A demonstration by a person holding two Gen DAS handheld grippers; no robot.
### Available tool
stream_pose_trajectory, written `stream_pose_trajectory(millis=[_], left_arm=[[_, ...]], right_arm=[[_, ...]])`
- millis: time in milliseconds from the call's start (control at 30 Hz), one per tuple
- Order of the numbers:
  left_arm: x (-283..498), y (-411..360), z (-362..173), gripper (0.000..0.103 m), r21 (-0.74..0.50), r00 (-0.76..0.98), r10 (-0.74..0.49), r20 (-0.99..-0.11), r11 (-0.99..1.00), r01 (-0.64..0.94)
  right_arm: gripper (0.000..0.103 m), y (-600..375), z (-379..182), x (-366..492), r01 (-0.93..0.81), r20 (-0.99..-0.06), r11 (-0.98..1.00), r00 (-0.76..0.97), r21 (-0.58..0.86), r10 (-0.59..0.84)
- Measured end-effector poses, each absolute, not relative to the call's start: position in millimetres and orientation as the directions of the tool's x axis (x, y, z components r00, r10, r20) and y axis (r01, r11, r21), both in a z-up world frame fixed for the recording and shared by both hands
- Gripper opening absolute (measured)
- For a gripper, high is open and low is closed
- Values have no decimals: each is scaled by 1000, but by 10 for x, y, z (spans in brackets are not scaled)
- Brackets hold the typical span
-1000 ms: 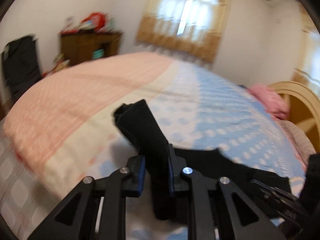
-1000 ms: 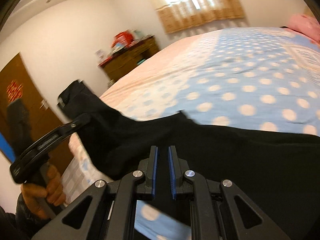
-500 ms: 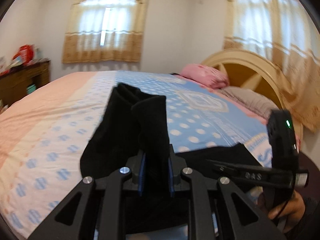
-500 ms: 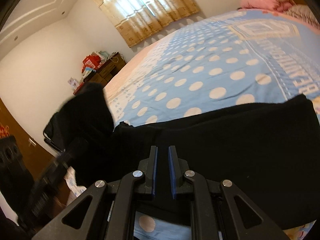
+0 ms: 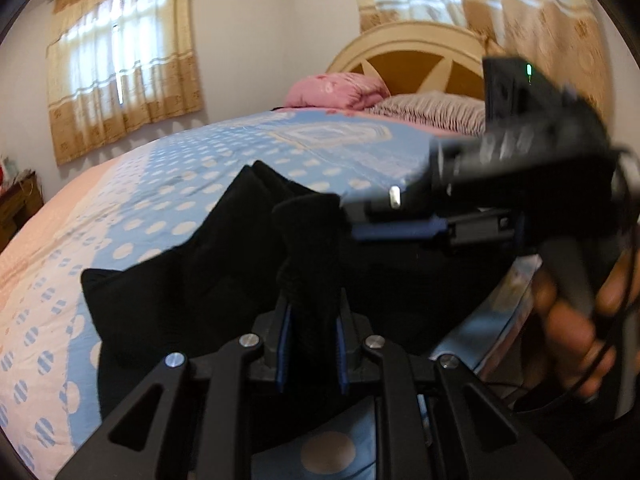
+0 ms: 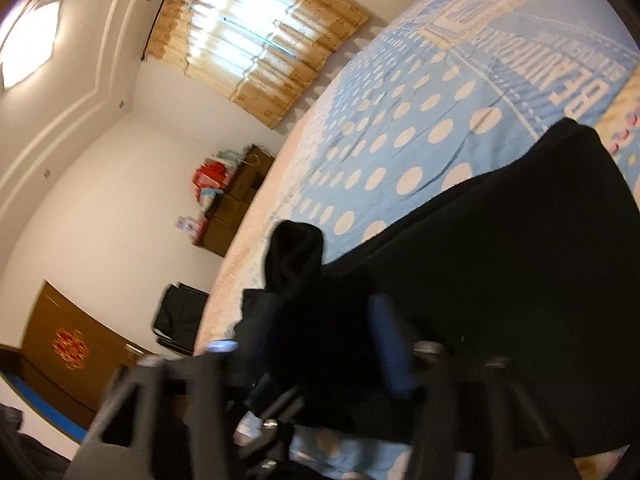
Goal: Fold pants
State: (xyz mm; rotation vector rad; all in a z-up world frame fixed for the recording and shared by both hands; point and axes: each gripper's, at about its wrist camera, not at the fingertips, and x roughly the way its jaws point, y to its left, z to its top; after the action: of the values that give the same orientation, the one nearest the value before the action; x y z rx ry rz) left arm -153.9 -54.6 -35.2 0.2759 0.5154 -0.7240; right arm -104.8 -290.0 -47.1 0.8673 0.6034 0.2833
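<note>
Black pants (image 5: 208, 272) lie on a bed with a blue dotted cover (image 5: 224, 168). My left gripper (image 5: 311, 320) is shut on a bunched end of the pants, which sticks up between its blue pads. The right gripper (image 5: 400, 226) shows in the left wrist view, reaching in from the right toward that same cloth end. In the right wrist view the pants (image 6: 500, 264) spread across the near bed edge and a cloth end (image 6: 292, 256) stands up ahead. The right gripper (image 6: 320, 344) is blurred, with its jaws spread wide around black cloth.
A pink pillow (image 5: 340, 90) and a striped pillow (image 5: 432, 110) lie by the wooden headboard (image 5: 412, 52). Curtained windows (image 5: 120, 76) are behind. A brown dresser (image 6: 236, 196), a black chair (image 6: 180, 316) and a door (image 6: 68, 344) stand at the bed's far side.
My left gripper has carried the pants end rightward, toward the headboard side and the right gripper. The right gripper's jaws, shut before, now stand wide apart, and its view has tilted.
</note>
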Motion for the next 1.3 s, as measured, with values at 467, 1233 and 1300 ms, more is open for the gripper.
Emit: stream_pose_trajectory(millis=[467,1233,1300], left_arm=[[-1701,-677,-398,21,176,659,-533,-531,691,701],[-1352,525,248,70,39,796,-361,-487,901,433],[-1266,437,187,70,49,784,-338,-521,905,423]], right_arm=[[67,-2442,-467,-583,-54,-499,728,694,683,520],[17,-2728,-140,-1044,-7,-674,967,715,256,184],[17,-2879,-164,-1084,30,-688,968,709,247,153]])
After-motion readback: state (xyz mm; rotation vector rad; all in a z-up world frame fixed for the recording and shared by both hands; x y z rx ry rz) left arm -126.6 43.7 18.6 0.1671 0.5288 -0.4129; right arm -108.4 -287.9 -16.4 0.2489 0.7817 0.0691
